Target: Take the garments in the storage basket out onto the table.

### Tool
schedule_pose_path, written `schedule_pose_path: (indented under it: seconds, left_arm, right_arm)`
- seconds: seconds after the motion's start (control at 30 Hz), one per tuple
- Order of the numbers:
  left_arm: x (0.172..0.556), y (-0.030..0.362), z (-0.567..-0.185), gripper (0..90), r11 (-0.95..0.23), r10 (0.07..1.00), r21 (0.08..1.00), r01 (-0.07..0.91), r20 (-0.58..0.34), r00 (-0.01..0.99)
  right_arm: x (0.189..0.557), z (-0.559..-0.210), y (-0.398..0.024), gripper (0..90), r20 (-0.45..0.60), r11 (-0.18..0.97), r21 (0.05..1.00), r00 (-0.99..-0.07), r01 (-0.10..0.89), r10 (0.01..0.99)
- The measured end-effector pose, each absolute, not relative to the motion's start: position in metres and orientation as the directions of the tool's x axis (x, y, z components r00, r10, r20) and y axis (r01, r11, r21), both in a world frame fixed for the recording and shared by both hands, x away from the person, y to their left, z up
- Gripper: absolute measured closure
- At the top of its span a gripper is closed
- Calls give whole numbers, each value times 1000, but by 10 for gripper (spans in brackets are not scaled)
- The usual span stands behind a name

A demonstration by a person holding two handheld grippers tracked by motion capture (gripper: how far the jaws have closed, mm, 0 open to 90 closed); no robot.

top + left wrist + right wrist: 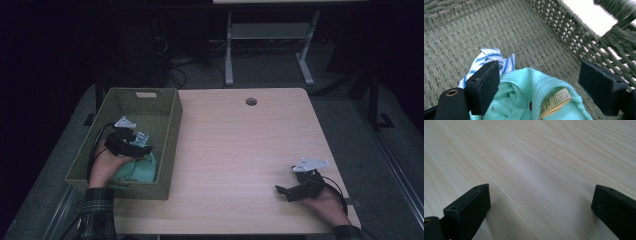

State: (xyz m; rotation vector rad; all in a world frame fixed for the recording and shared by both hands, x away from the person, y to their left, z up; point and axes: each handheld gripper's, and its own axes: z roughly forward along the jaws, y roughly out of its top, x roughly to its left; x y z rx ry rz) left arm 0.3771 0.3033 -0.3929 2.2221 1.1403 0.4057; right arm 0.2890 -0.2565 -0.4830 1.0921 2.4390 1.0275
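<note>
The wooden table (pixel 240 150) spans the centre of the high view; its surface is bare from the basket's right wall across to the right edge, with a round cable hole (pixel 251 101) near the far edge. The woven green basket (pixel 172 125) sits at the table's left side, its left wall overhanging the table's left edge and its near wall close to the near edge. The far half of the basket floor is bare weave.

Inside the basket, at the near end, lies the mint-green cloth (pixel 524 100), bunched, with a printed label (pixel 555 100) exposed. A blue-and-white striped cloth (pixel 496 60) lies touching it on the far side.

The left gripper (pixel 539 87) hangs over the mint-green cloth, jaws spread wide, one on either side of the bunch, clamping nothing. Its right jaw stands just beside the basket's right wall.

The right gripper (pixel 282 191) rests at the table's near right corner, jaws spread wide over bare wood, holding nothing
</note>
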Motion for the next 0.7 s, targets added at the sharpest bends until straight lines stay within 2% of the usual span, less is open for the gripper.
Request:
schedule_pose_path:
  seconds: [0.5, 0.7]
  left_arm:
    - [383, 299, -410, 200, -486, 813, 554, 676, 4, 582]
    - [384, 300, -413, 263, -473, 819, 528, 705, -30, 573]
  right_arm:
    - [289, -483, -256, 17, 34, 462, 704, -675, 539, 737]
    - [289, -483, -256, 17, 34, 462, 704, -675, 539, 737]
